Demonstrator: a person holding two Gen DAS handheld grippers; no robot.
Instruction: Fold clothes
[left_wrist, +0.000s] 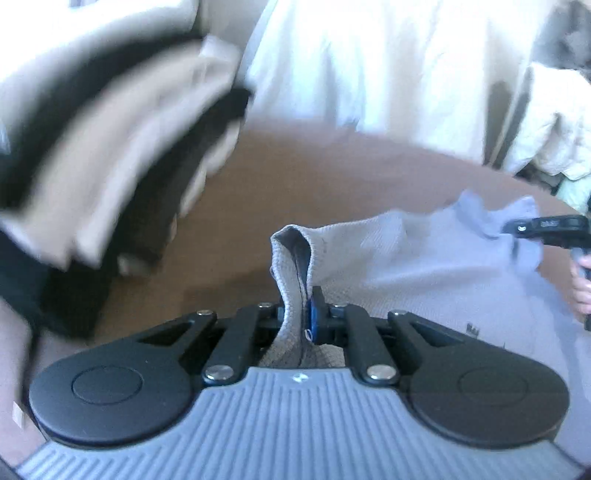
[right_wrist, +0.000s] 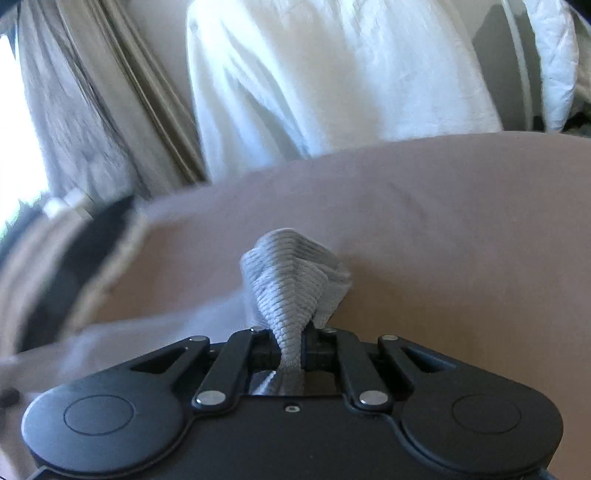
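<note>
Left gripper (left_wrist: 301, 314) is clamped on a bunched edge of the grey knit garment (left_wrist: 424, 266), the jaws closed down to the cloth's thickness. Right gripper (right_wrist: 295, 343) is likewise closed on a twisted wad of the same ribbed grey fabric, which fans out above the jaws toward 12 o'clock. In the left wrist view the garment spreads from the jaws toward 3 o'clock across the brown surface (left_wrist: 314, 184), where the other gripper shows at its far corner. A stack of folded clothes (left_wrist: 110, 147), beige and black, sits at 10 o'clock, blurred. White fabric (right_wrist: 332, 74) hangs behind at 12 o'clock in both views. Assessment: the knit appears soft, light and limp, with a textured weave that should resist slipping; it will sag between holds and stretch if pulled hard. Holds at opposite corners or along a hem are advisable, keeping the span taut. Fold stage cannot be determined.
</note>
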